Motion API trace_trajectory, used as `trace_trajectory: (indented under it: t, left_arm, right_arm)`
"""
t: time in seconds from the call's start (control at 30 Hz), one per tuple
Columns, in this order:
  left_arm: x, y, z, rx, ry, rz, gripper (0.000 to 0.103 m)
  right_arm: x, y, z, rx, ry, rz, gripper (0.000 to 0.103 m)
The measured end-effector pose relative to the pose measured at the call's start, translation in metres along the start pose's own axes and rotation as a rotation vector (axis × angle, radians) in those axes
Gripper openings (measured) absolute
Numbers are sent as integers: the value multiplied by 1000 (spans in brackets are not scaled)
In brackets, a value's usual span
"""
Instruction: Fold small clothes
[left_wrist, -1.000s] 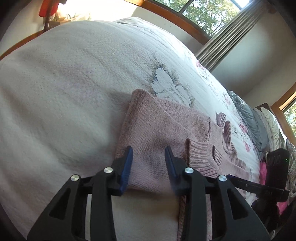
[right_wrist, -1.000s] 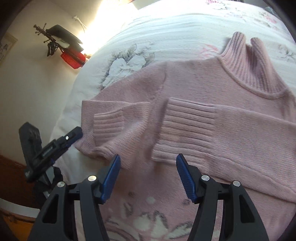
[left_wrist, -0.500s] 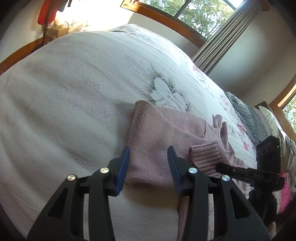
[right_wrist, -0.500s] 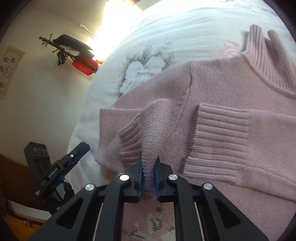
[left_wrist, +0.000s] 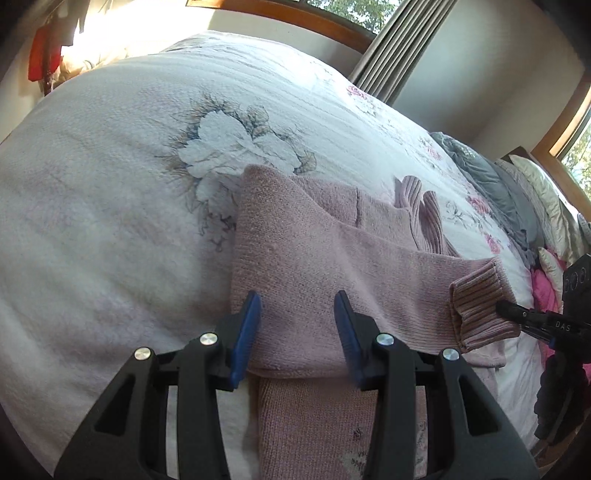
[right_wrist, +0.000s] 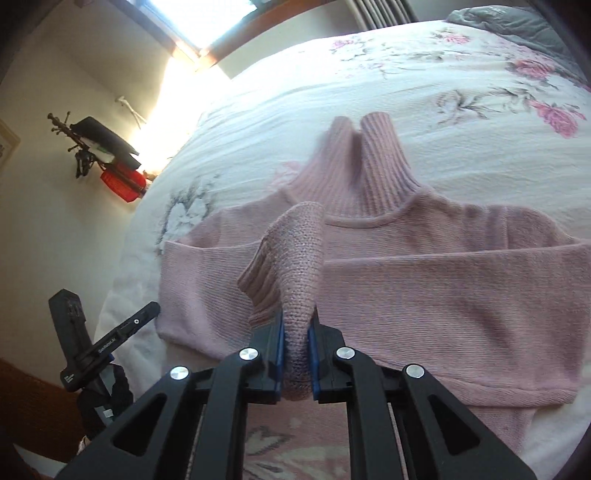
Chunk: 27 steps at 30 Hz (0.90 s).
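The bed (left_wrist: 110, 206) spreads ahead of both my grippers, its quilted white cover printed with grey and pink flowers, and the pink sweater (right_wrist: 443, 295) lies flat on it just beyond my jaws, ribbed turtleneck pointing away from me. 1 second ago both my pairs of jaws were spread above the knit; half a second ago my right gripper (right_wrist: 295, 354) closed on the left sleeve near its cuff, and now it has lifted that sleeve (right_wrist: 295, 258) off the body, so it stands as a soft peaked fold rising from the jaws. I judge the sleeve fold is underway: the sleeve needs carrying across the chest and laying down flat. The other sleeve already lies straight across the front. My left gripper (left_wrist: 297, 332) has its jaws released, spread over the sweater's side edge with knit between them but nothing pinched, ready to pin or take the hem. The knit is thick, loose and fuzzy, with deep ribbing at the cuff (left_wrist: 480, 310) and collar; I expect it to drape heavily and stretch if I pull hard.
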<state>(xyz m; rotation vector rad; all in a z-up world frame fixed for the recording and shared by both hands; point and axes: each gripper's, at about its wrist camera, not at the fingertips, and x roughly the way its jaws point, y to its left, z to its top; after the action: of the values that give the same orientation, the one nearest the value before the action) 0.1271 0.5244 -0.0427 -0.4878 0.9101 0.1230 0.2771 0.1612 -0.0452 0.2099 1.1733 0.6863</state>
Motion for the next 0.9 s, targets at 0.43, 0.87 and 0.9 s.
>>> trace_trajectory:
  t: [0.43,0.87,0.9]
  left_arm:
    - [8,-21,2,110,31,119,41]
    - [36,-54,7,125,98,76,43]
    - [41,-49,5,110,108,74,43]
  right_arm:
    - [30,-22,-19,-79,27,-257,33]
    - [90,49,-29,-266,162,-389,52]
    - [94,48,-30,-272,161,-399,52]
